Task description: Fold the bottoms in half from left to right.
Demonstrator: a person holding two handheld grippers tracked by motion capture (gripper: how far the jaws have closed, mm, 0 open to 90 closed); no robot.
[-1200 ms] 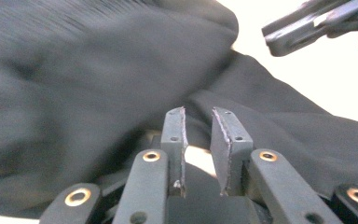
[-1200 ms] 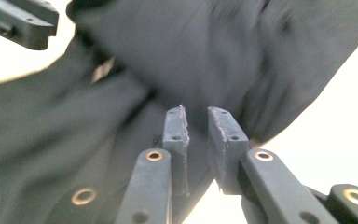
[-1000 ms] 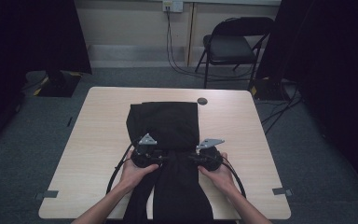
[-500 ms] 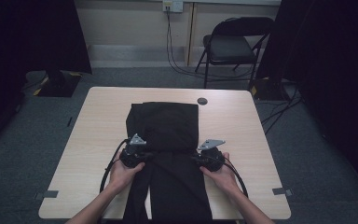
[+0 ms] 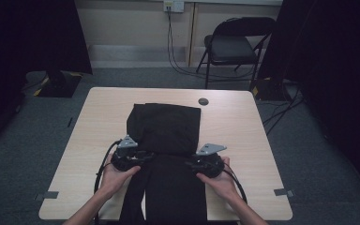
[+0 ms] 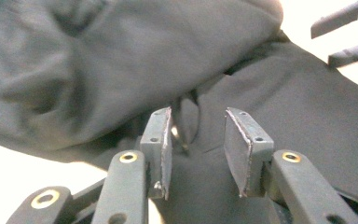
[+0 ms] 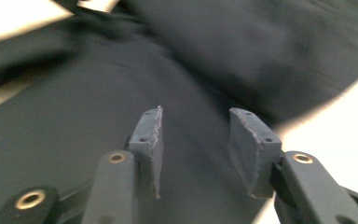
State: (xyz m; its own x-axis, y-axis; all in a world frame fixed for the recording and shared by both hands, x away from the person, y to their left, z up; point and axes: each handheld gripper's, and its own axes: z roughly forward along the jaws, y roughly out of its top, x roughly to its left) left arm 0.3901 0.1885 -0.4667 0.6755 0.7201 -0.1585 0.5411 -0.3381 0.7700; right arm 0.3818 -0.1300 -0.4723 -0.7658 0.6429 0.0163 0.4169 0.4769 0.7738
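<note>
A black garment (image 5: 166, 131) lies on the light wooden table (image 5: 243, 122), its far part folded back over the long legs that run off the near edge. My left gripper (image 5: 143, 157) rests at the cloth's left edge beside the fold. Its jaws have just been opening; they stand apart over dark cloth (image 6: 121, 70) with nothing pinched, as the left gripper (image 6: 198, 116) view shows. My right gripper (image 5: 192, 164) sits at the right edge of the garment. The right gripper (image 7: 196, 114) jaws have also just been opening, with cloth (image 7: 74, 121) below them.
A small dark round disc (image 5: 203, 101) lies on the table beyond the garment. A black folding chair (image 5: 236, 44) stands behind the table, with cables along the wall. Bare tabletop lies to both sides of the cloth.
My left gripper has slid left from over the cloth to its left edge. The right gripper has shifted only slightly. The fold lies where it lay.
</note>
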